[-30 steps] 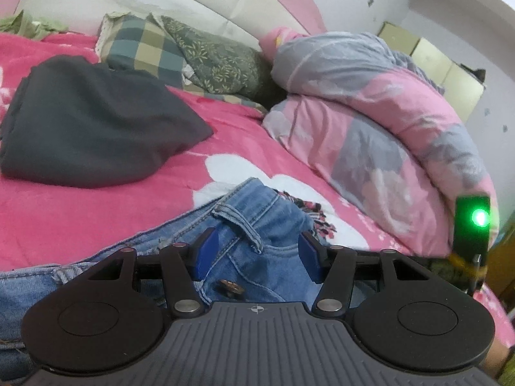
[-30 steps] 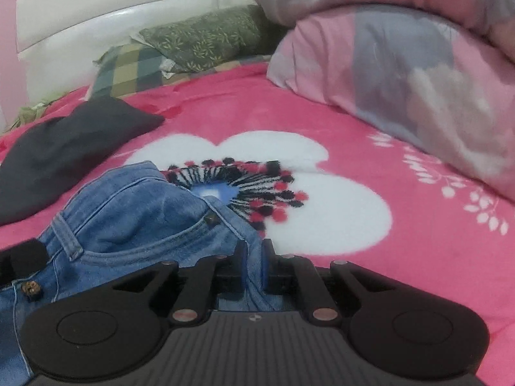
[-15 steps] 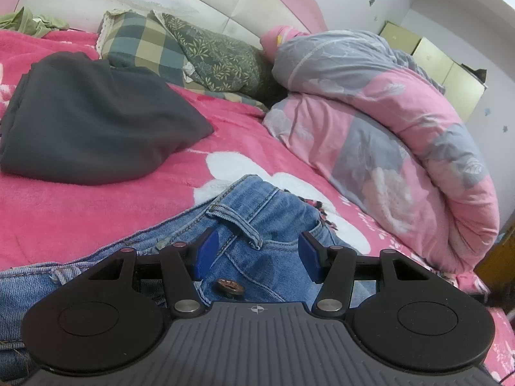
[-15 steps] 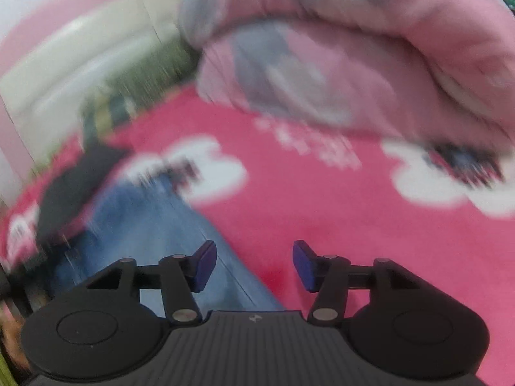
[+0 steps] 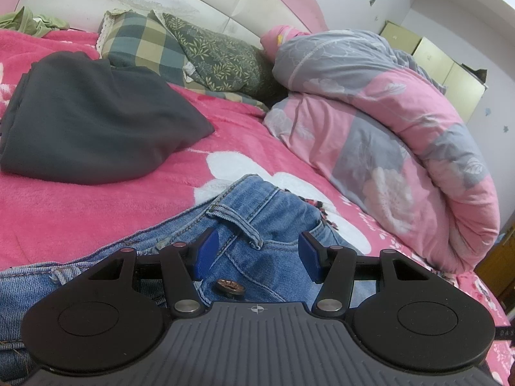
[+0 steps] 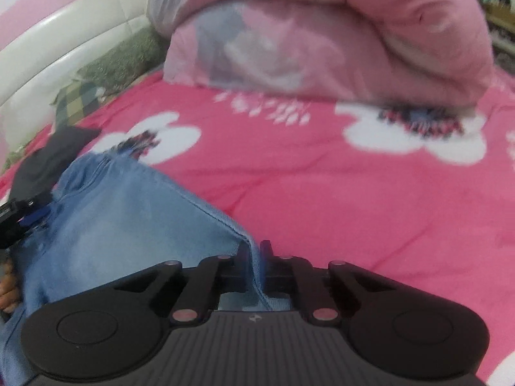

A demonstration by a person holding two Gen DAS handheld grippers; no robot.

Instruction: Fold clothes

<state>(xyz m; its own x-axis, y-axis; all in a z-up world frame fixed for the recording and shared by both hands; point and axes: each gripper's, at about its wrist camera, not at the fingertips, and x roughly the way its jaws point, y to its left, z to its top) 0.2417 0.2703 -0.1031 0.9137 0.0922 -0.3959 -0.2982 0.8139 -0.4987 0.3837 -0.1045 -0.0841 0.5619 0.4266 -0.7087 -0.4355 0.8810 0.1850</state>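
Pink bed [image 5: 80,212]: jeans [image 5: 257,225] lie with waistband at 12 o'clock of the spread, empty left hand-held gripper [image 5: 257,254], long axis running toward 9 o'clock; right hand-held gripper [image 6: 254,251], jaws just closed, pinches the denim's side edge.

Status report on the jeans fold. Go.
Right gripper just closed, shut on the jeans edge. Left gripper open over the waistband, pads clear of the cloth. Dark garment and quilt lie apart from the jeans.
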